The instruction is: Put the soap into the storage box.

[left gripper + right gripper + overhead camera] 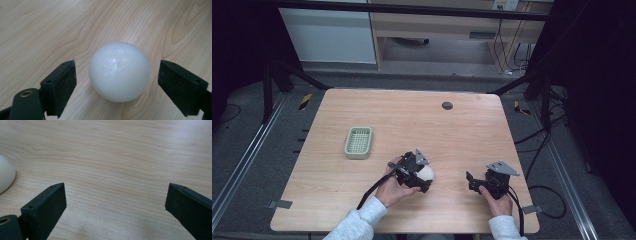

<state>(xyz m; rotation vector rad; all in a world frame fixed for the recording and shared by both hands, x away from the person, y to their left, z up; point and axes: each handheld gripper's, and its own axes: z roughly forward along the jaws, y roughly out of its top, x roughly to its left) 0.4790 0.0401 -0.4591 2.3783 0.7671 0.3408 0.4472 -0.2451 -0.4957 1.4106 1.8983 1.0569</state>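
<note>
Taking the white ball (119,72) as my landmark: the green basket (359,142) sits well to its left, farther up the table (462,135). My left gripper (424,181) straddles the ball, jaws spread with a gap on each side, not clamped. Well right of the ball, my right gripper (470,182) rests with jaws wide apart, holding nothing.
</note>
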